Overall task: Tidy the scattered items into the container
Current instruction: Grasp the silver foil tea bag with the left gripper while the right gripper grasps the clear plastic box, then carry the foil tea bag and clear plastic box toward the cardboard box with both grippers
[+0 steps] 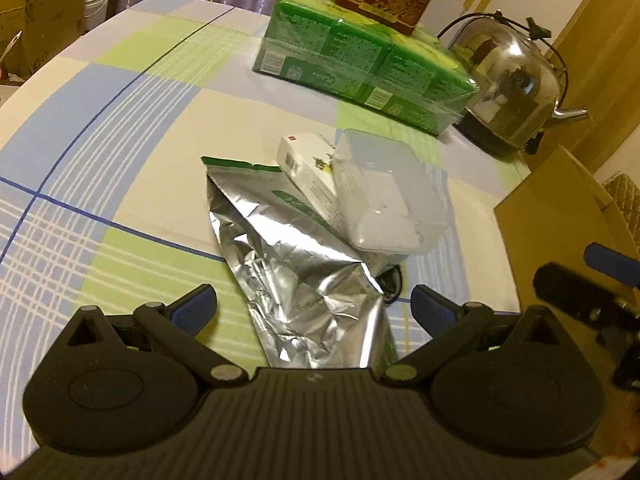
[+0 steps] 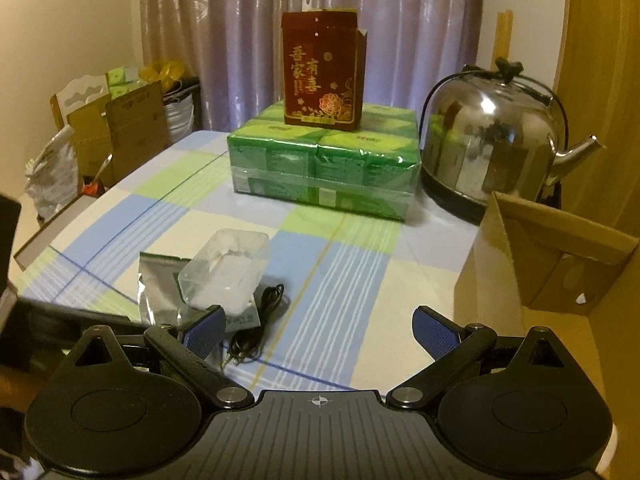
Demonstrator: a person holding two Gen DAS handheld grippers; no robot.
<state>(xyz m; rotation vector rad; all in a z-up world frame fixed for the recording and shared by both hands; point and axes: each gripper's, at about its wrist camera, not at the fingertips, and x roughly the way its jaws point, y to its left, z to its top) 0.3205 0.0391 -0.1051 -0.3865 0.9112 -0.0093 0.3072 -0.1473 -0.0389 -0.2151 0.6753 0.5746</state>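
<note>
Scattered items lie heaped toward the near edge of the table (image 2: 332, 280): a foil pouch (image 1: 296, 280), a white carton (image 1: 308, 168) on it, a clear plastic box (image 1: 390, 196) on top, and a black cable (image 2: 256, 328) beside them. The cardboard box (image 2: 532, 264) at the right edge looks like the container, and nothing seems packed yet. Left gripper (image 1: 314, 310) hangs spread wide over the pouch, holding nothing; right gripper (image 2: 318, 330) is likewise spread and empty.
</note>
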